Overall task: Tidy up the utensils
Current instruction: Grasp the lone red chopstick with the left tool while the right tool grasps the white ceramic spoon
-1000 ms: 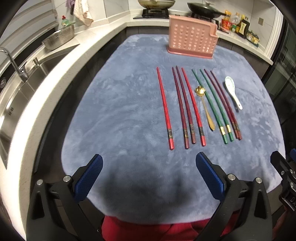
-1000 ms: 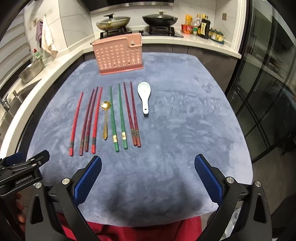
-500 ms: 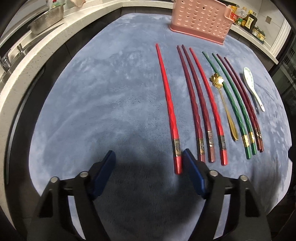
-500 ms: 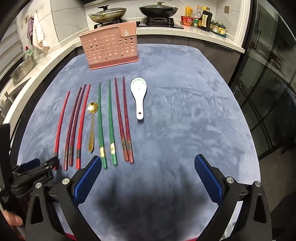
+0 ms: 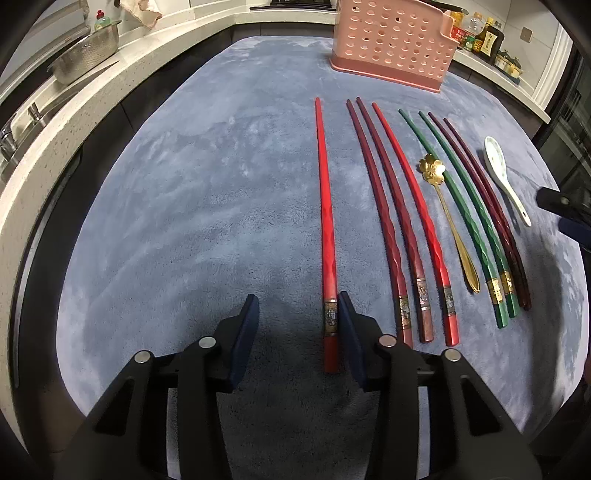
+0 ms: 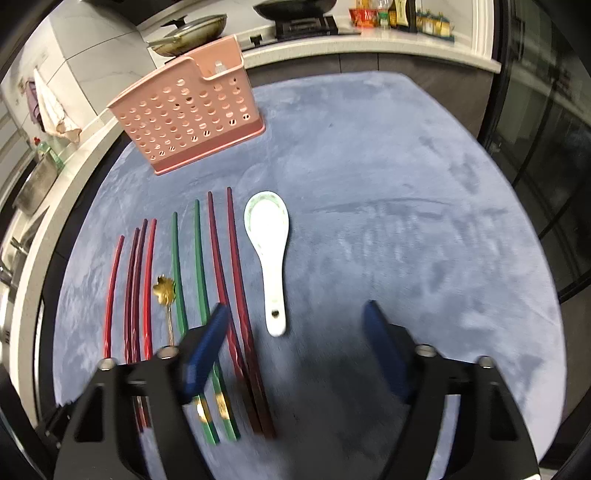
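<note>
Several chopsticks lie in a row on the blue-grey mat [image 5: 192, 192]. My left gripper [image 5: 299, 310] is open and low over the mat. The thick end of the leftmost bright red chopstick [image 5: 327, 229] lies between its fingers, close beside the right finger [image 5: 349, 328]. My right gripper [image 6: 295, 325] is open, with the handle end of the white ceramic spoon [image 6: 271, 243] and the dark red chopstick pair [image 6: 236, 295] between its fingers. A gold spoon [image 5: 448, 218] lies among the chopsticks. The pink perforated utensil holder [image 5: 391, 40] stands at the far edge of the mat.
Green chopsticks [image 5: 465, 218] and more red ones [image 5: 399, 221] lie between the two grippers. A white counter with a sink and a metal colander [image 5: 86, 55] runs along the left. Pans and bottles [image 6: 399, 14] stand on the back counter. A dark glass door [image 6: 546, 147] is at the right.
Both grippers moved forward and down towards the mat. The left gripper narrowed around the bright red chopstick's end. The right gripper came in over the white spoon's handle and narrowed somewhat.
</note>
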Demonstrator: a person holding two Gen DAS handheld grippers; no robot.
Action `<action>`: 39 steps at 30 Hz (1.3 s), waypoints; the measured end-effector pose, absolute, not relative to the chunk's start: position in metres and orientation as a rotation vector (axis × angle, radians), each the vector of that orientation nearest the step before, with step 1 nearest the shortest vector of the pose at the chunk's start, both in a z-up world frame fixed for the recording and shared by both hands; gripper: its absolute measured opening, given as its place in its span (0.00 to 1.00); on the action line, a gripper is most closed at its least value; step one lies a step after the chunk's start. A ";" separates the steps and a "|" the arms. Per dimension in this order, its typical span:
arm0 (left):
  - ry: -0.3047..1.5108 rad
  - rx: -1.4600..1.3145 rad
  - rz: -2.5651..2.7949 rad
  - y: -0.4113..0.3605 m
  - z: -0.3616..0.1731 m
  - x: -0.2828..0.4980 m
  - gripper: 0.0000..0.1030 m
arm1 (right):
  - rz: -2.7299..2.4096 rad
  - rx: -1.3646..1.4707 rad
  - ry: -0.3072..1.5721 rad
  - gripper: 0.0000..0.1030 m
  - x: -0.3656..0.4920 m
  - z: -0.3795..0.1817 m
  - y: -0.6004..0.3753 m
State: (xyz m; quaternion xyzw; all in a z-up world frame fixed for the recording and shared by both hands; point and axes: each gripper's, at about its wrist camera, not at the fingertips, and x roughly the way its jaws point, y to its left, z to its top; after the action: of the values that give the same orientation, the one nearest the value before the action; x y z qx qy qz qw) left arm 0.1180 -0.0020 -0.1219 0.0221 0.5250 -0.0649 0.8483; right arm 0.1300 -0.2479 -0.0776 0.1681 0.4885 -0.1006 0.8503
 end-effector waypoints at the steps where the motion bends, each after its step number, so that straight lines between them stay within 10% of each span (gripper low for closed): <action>1: 1.107 0.045 -0.137 -0.002 -0.122 0.118 0.38 | -0.203 0.363 1.035 0.53 0.133 -0.080 -0.248; 13: 1.101 0.059 -0.133 -0.003 -0.123 0.117 0.39 | -0.136 0.403 1.029 0.14 0.148 -0.102 -0.250; 27: 1.077 0.042 -0.143 -0.001 -0.124 0.114 0.38 | -0.124 0.425 1.001 0.12 0.132 -0.112 -0.250; 32: 1.088 0.018 -0.164 0.004 -0.119 0.113 0.12 | -0.136 0.420 0.979 0.12 0.115 -0.097 -0.249; 39: 1.076 0.009 -0.202 0.003 -0.107 0.103 0.08 | -0.161 0.397 0.966 0.11 0.090 -0.079 -0.248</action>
State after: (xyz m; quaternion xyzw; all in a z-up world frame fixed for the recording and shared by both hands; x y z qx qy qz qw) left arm 0.1028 0.0032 -0.1072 0.0042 0.5116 -0.0959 0.8538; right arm 0.0903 -0.2483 -0.0787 0.1894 0.4610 -0.0768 0.8636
